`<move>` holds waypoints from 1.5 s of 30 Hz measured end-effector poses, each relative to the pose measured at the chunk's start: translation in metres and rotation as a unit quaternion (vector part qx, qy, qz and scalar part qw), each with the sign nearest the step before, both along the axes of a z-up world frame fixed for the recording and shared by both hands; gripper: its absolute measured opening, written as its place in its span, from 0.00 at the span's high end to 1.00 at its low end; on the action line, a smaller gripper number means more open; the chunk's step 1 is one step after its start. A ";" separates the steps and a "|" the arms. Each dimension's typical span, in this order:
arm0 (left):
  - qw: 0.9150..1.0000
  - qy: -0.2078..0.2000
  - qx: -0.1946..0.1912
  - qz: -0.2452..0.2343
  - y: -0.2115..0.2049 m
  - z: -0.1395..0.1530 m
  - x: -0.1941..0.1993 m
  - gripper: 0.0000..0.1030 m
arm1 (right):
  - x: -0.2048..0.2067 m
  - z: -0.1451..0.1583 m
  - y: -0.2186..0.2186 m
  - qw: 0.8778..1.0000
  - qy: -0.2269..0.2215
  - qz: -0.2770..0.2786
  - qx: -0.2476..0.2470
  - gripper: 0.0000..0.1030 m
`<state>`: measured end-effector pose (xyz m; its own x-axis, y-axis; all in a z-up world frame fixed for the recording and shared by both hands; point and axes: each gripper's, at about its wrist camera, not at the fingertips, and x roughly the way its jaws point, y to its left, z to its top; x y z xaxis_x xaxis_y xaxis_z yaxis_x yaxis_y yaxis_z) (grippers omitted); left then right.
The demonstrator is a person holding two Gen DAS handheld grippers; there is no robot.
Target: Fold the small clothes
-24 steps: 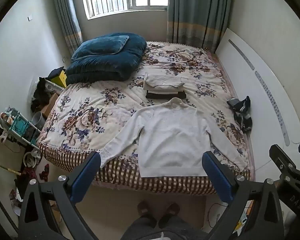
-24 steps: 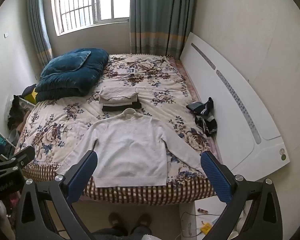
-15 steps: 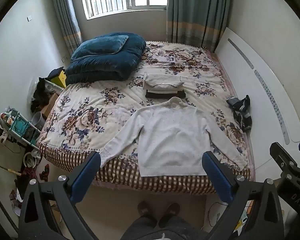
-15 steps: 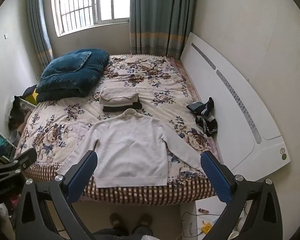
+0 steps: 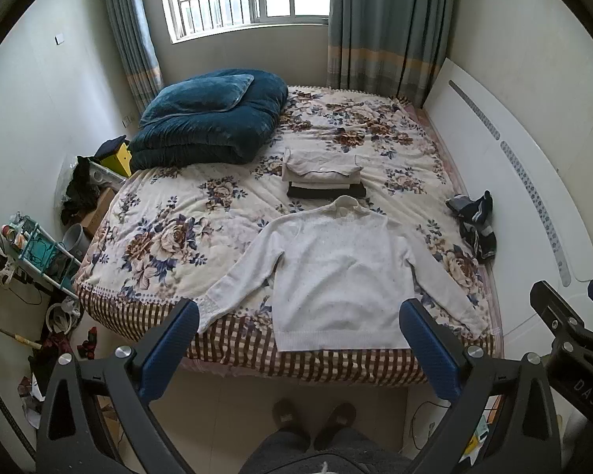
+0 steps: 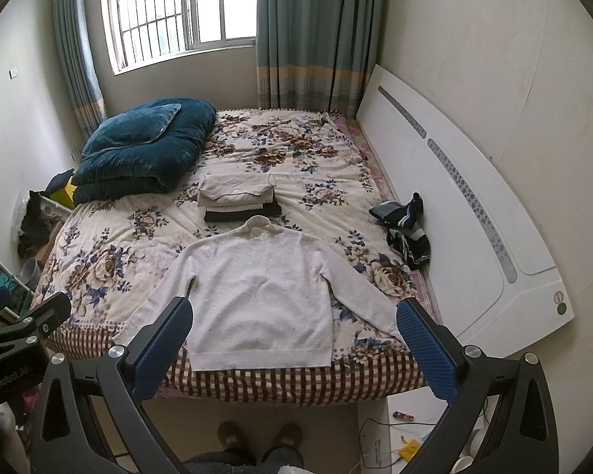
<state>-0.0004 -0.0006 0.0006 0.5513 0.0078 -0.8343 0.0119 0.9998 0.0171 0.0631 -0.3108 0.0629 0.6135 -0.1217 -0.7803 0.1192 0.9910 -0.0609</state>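
Note:
A white long-sleeved sweater (image 5: 336, 276) lies flat, face up, at the near edge of the floral bed (image 5: 178, 237), sleeves spread out; it also shows in the right wrist view (image 6: 261, 296). Behind its collar sits a stack of folded clothes (image 5: 322, 173), also seen in the right wrist view (image 6: 239, 199). My left gripper (image 5: 298, 339) is open and empty, held high above the floor before the bed. My right gripper (image 6: 292, 335) is open and empty at the same height.
A dark crumpled garment (image 5: 474, 225) lies at the bed's right edge by a white board (image 5: 533, 197) leaning on the wall. A blue quilt with pillow (image 5: 209, 118) fills the far left. Clutter and a rack (image 5: 39, 252) stand left of the bed. My feet (image 5: 312, 418) are on the floor.
Both grippers have drifted very slightly; the view of the bed has shifted a little. Nothing on the bed has moved.

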 end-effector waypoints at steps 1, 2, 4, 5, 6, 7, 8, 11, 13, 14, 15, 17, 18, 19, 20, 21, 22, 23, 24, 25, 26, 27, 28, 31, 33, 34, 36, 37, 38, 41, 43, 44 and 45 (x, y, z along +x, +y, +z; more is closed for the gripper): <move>1.000 -0.001 0.000 0.000 0.000 0.000 0.000 0.00 | 0.000 0.000 0.000 1.000 0.000 0.000 0.000 0.00; 1.000 -0.001 0.000 0.000 0.000 0.000 0.000 0.00 | 0.000 0.001 0.000 1.000 0.000 0.000 0.000 0.00; 1.000 -0.002 0.001 -0.001 -0.002 0.004 0.003 0.00 | -0.001 0.001 -0.001 1.000 -0.001 0.000 0.000 0.00; 1.000 -0.002 0.001 -0.001 -0.004 0.005 0.005 0.00 | -0.001 0.002 -0.001 1.000 -0.001 0.000 0.000 0.00; 1.000 -0.002 0.000 -0.001 -0.005 0.005 0.006 0.00 | -0.001 0.002 -0.001 1.000 -0.001 0.000 0.000 0.00; 1.000 -0.003 0.000 -0.001 -0.005 0.009 0.009 0.00 | -0.001 0.002 -0.001 1.000 -0.001 0.000 0.000 0.00; 1.000 -0.003 -0.001 -0.001 -0.007 0.015 0.012 0.00 | -0.001 0.002 -0.001 1.000 -0.001 0.000 0.000 0.00; 1.000 -0.004 0.000 -0.002 -0.007 0.015 0.012 0.00 | -0.001 0.003 -0.001 1.000 -0.001 0.000 0.000 0.00; 1.000 -0.005 -0.001 -0.001 -0.007 0.016 0.013 0.00 | -0.001 0.004 -0.001 1.000 -0.002 0.000 0.001 0.00; 1.000 -0.005 -0.001 -0.001 -0.007 0.017 0.014 0.00 | -0.001 0.004 -0.001 1.000 -0.002 0.000 0.000 0.00; 1.000 -0.006 -0.001 -0.001 -0.007 0.017 0.013 0.00 | -0.001 0.004 -0.002 1.000 -0.002 0.000 0.001 0.00; 1.000 -0.007 -0.001 -0.002 -0.007 0.017 0.013 0.00 | -0.002 0.004 -0.002 1.000 -0.003 0.000 0.001 0.00; 1.000 -0.007 -0.001 -0.001 -0.008 0.017 0.014 0.00 | -0.003 0.003 -0.003 1.000 -0.003 0.000 0.001 0.00; 1.000 -0.007 -0.001 -0.001 -0.007 0.016 0.012 0.00 | -0.004 0.003 -0.004 1.000 -0.004 0.000 0.001 0.00; 1.000 -0.008 -0.001 -0.001 -0.013 0.021 0.017 0.00 | -0.004 0.002 -0.005 1.000 -0.004 0.000 0.001 0.00; 1.000 -0.008 -0.002 -0.001 -0.013 0.022 0.018 0.00 | -0.004 0.006 0.000 1.000 -0.005 0.000 0.001 0.00; 1.000 -0.009 -0.003 -0.001 -0.012 0.021 0.016 0.00 | -0.003 0.008 0.001 1.000 -0.004 0.000 0.001 0.00; 1.000 -0.009 -0.003 -0.001 -0.015 0.025 0.019 0.00 | -0.003 0.008 0.001 1.000 -0.005 0.000 0.001 0.00; 1.000 -0.009 -0.002 -0.001 -0.014 0.025 0.019 0.00 | -0.002 0.011 0.002 1.000 -0.006 0.000 0.001 0.00; 1.000 -0.010 -0.003 -0.001 -0.014 0.025 0.018 0.00 | -0.002 0.013 0.004 1.000 -0.006 0.001 0.000 0.00; 1.000 -0.010 -0.003 0.000 -0.014 0.026 0.019 0.00 | 0.001 0.016 0.004 1.000 -0.006 0.001 0.001 0.00; 1.000 -0.010 -0.003 0.000 -0.014 0.025 0.018 0.00 | 0.000 0.016 0.004 1.000 -0.006 0.000 0.001 0.00; 1.000 -0.010 -0.003 -0.001 -0.014 0.024 0.017 0.00 | 0.000 0.016 0.004 1.000 -0.007 0.000 0.001 0.00; 1.000 -0.013 -0.003 -0.001 -0.021 0.040 0.023 0.00 | 0.001 0.019 0.004 1.000 -0.007 0.001 0.000 0.00; 1.000 -0.013 -0.004 0.000 -0.019 0.039 0.021 0.00 | 0.002 0.021 0.004 1.000 -0.007 0.001 0.001 0.00; 1.000 -0.014 -0.004 -0.001 -0.019 0.038 0.021 0.00 | 0.001 0.020 0.003 1.000 -0.008 0.001 0.000 0.00; 1.000 -0.014 -0.004 -0.002 -0.019 0.039 0.021 0.00 | 0.001 0.020 0.004 1.000 -0.008 0.001 0.001 0.00; 1.000 -0.014 -0.004 -0.001 -0.022 0.043 0.025 0.00 | 0.000 0.018 0.003 1.000 -0.009 0.001 0.001 0.00; 1.000 -0.015 -0.004 -0.001 -0.020 0.040 0.021 0.00 | 0.001 0.018 0.004 1.000 -0.009 0.001 0.001 0.00; 1.000 -0.016 -0.004 -0.001 -0.019 0.040 0.021 0.00 | -0.001 0.023 0.003 1.000 -0.010 0.001 0.001 0.00; 1.000 -0.016 -0.005 -0.001 -0.019 0.041 0.021 0.00 | 0.002 0.030 0.005 1.000 -0.010 0.002 0.001 0.00; 1.000 -0.016 -0.005 -0.001 -0.019 0.041 0.021 0.00 | 0.009 0.052 0.009 1.000 -0.011 0.002 0.001 0.00; 1.000 -0.016 -0.005 -0.001 -0.021 0.042 0.023 0.00 | 0.010 0.055 0.010 1.000 -0.011 0.002 0.001 0.00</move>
